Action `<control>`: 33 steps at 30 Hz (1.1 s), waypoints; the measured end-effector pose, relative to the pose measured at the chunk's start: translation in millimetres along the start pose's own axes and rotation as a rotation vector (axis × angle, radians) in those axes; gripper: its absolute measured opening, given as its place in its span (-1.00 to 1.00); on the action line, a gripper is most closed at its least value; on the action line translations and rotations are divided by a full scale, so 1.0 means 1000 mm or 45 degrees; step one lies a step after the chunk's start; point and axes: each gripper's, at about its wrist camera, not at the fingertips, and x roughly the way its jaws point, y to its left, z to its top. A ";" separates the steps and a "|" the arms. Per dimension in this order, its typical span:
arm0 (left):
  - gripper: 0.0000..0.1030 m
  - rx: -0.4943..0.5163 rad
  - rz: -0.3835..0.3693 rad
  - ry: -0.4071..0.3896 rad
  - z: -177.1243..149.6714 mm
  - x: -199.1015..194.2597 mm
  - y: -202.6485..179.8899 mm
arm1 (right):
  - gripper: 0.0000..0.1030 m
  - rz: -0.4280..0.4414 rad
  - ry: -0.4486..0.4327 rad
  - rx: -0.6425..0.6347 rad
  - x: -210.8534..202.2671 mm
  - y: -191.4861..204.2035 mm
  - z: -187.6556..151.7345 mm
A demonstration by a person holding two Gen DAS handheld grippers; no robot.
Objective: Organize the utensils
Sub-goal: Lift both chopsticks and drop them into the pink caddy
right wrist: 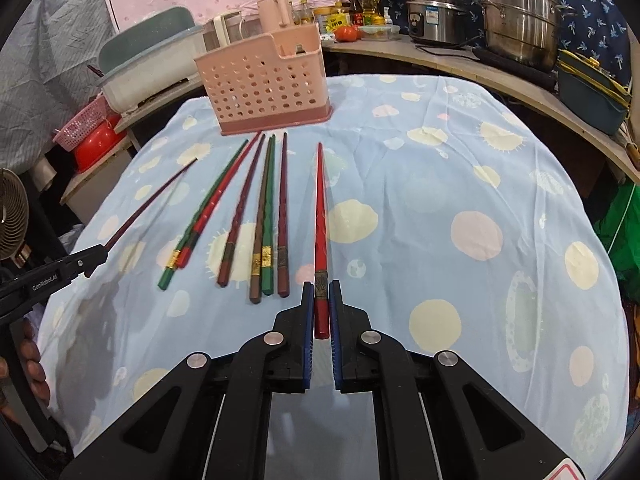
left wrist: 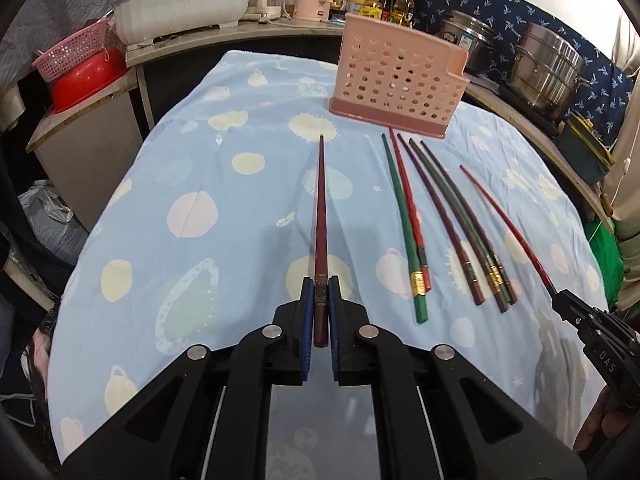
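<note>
Both grippers have a chopstick each right now. The left gripper (left wrist: pixel 320 300) has its blue ribbed pads pinched on the thick end of a dark maroon chopstick (left wrist: pixel 321 216), right at the patterned brass-looking band, with the tapered tip pointing toward the far edge of the table. The right gripper (right wrist: pixel 321 304) is clamped the same way on a bright red chopstick (right wrist: pixel 320 216), glossy lacquer, square-ish butt end poking out behind the pads.

The table (left wrist: pixel 200 184) is covered in a thin light-blue cloth printed with pale planets and suns, a bit wrinkled. The pink utensil holder (right wrist: pixel 264 88) stands near the far edge, hard plastic with rows of round holes and a darker pink base tray, boxy with a stepped corner.

Just in front of it six loose chopsticks (right wrist: pixel 256 216) lie on the cloth in a rough fan, tips toward the holder: a green one and a red one touching at the left, then a maroon one, a brown and green pair side by side, and another maroon one. Several have gold foil bands near the thick end.

Behind the table's far edge a counter holds stainless steel pots (right wrist: pixel 520 12), shiny and stacked.
</note>
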 end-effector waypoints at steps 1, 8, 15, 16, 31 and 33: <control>-0.87 0.003 0.000 -0.012 0.002 -0.006 -0.001 | -0.85 0.005 -0.010 0.002 -0.005 0.001 0.001; -0.87 0.024 -0.011 -0.100 0.020 -0.046 -0.010 | -0.85 0.052 -0.124 0.022 -0.046 0.004 0.022; -0.87 0.042 -0.033 -0.183 0.052 -0.079 -0.022 | -0.85 0.095 -0.223 0.040 -0.073 0.006 0.055; -0.87 0.045 -0.034 -0.190 0.056 -0.082 -0.024 | -0.85 0.100 -0.235 0.042 -0.075 0.006 0.060; -0.87 0.083 -0.090 -0.305 0.151 -0.086 -0.050 | -0.85 0.117 -0.407 0.001 -0.081 0.016 0.153; -0.87 0.085 -0.092 -0.319 0.165 -0.085 -0.051 | -0.85 0.113 -0.429 -0.012 -0.080 0.018 0.166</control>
